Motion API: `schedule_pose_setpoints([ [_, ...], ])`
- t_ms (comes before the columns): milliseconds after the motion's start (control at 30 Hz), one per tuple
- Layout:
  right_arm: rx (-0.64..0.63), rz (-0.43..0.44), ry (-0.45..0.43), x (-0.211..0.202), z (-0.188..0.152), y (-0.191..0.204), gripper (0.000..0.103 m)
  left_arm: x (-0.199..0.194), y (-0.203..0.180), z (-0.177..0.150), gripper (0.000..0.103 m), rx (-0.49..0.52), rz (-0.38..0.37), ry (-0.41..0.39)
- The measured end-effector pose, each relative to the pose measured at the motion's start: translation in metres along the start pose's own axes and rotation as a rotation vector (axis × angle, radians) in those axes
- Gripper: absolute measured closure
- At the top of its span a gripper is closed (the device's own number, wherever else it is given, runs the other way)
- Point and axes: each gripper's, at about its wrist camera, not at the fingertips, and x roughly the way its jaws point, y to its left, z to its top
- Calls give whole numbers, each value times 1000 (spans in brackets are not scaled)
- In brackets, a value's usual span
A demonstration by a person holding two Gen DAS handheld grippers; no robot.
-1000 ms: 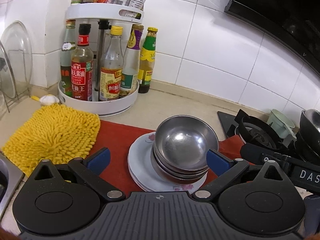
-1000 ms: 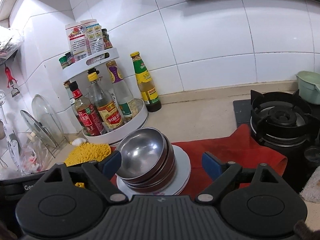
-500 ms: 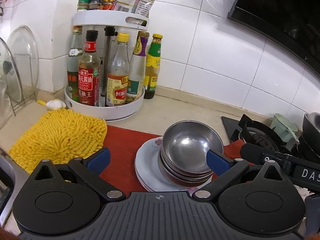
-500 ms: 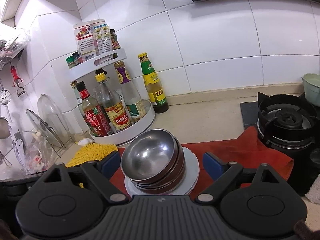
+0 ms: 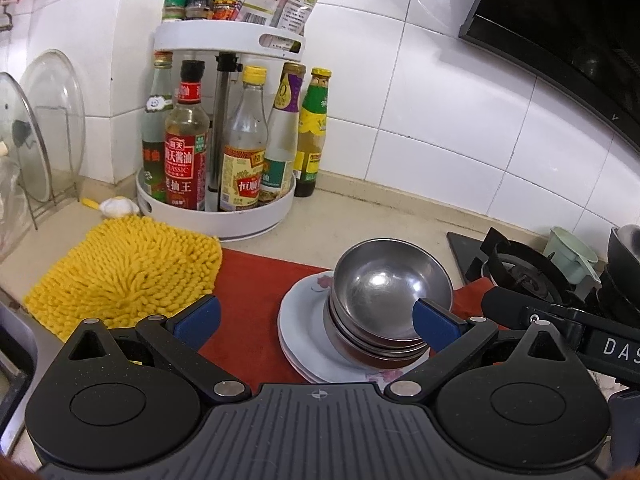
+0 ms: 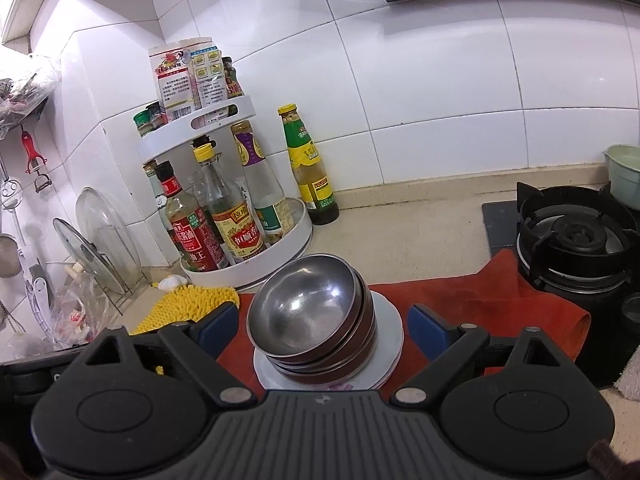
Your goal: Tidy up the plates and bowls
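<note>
While opening, right tool point(image 6: 322, 326) (empty).

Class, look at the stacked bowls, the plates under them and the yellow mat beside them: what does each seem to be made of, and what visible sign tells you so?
Top bowl: likely stainless steel, a brushed grey shine with bright glints. Plates: probably glazed ceramic, though melamine is possible; glossy white with a floral print at the rim. Yellow mat: chenille-type microfibre, judging by its thick, soft, matte tufts.
</note>
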Motion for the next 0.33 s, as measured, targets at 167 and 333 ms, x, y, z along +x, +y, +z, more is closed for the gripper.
schedule_pose_setpoints([
  [167,5,5,3,0,-2,0,14,-4,-1,-1,0,18,17,-23],
  [333,5,10,-3,0,-3,1,14,-5,2,-1,0,22,12,-29],
])
